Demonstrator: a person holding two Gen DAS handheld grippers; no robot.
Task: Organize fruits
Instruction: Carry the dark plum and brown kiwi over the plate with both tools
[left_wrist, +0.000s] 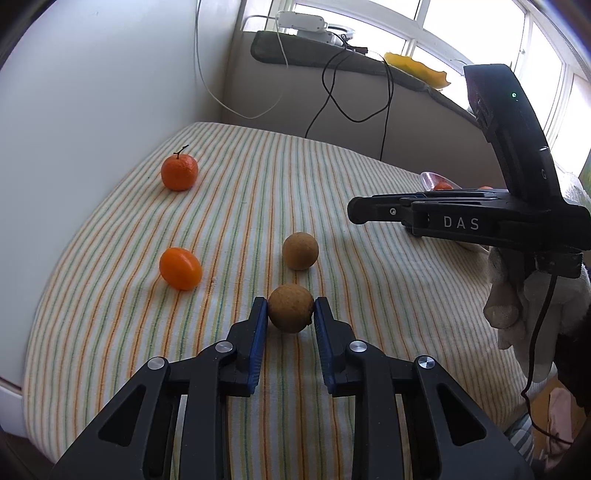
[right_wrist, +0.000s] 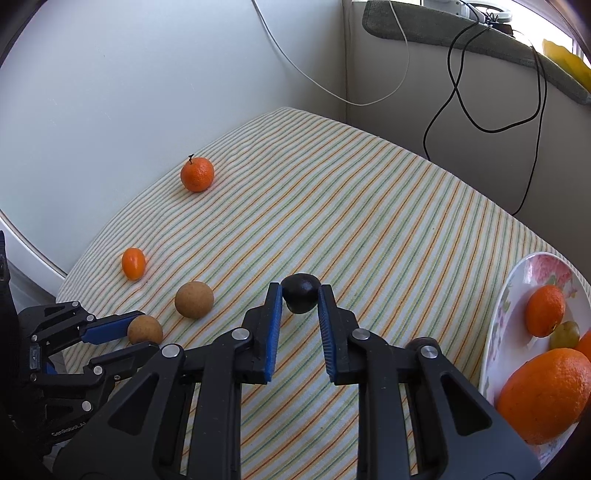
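Right wrist view: right gripper (right_wrist: 300, 295) clamped on dark fruit (right_wrist: 300, 297) at cloth (right_wrist: 369, 206) level; plate (right_wrist: 496, 332) lies to its right, nearer this hand. Left gripper (left_wrist: 290, 308) pinching brown fruit (left_wrist: 290, 309), farther from plate.

A striped cloth (left_wrist: 258, 192) is spread over the surface, set against a white wall (left_wrist: 92, 92). Black cables (right_wrist: 480, 92) and a white cable (right_wrist: 332, 81) are hung from a grey-padded ledge (left_wrist: 332, 55) beneath the window (left_wrist: 461, 29).
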